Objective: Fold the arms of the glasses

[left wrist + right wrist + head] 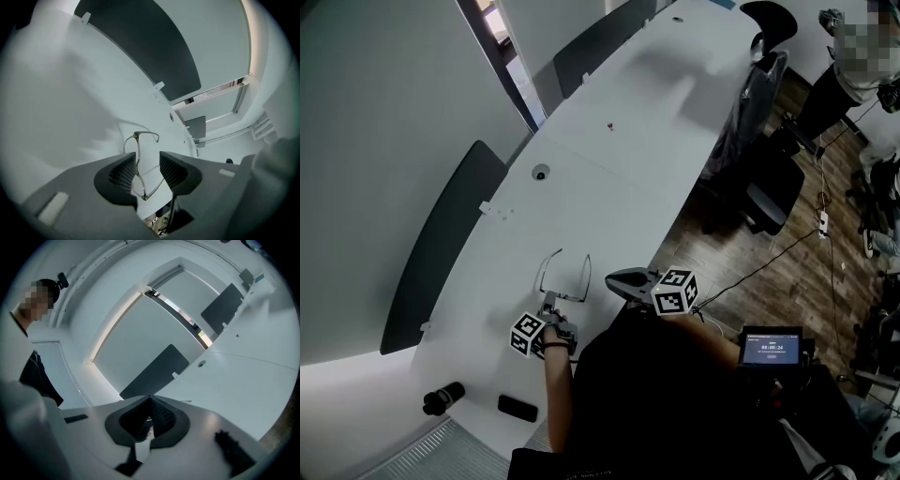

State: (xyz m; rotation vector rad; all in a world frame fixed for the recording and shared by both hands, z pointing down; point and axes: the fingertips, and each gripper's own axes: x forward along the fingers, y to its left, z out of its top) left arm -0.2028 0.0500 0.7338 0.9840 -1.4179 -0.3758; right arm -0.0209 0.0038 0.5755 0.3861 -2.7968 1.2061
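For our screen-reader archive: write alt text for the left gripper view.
The left gripper has its jaws wide apart, and a pair of thin-framed glasses lies between them on a white table. A dark panel stands along the table's far edge, with a pale wall behind it.

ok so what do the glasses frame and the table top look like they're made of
glasses: a thin grey frame with a soft sheen and fine wire-like arms. It is probably thin metal or slim plastic, but the look leaves that open.
table: a smooth white top with a matte finish that takes soft shadows and shows no grain. It is likely laminate or painted board.
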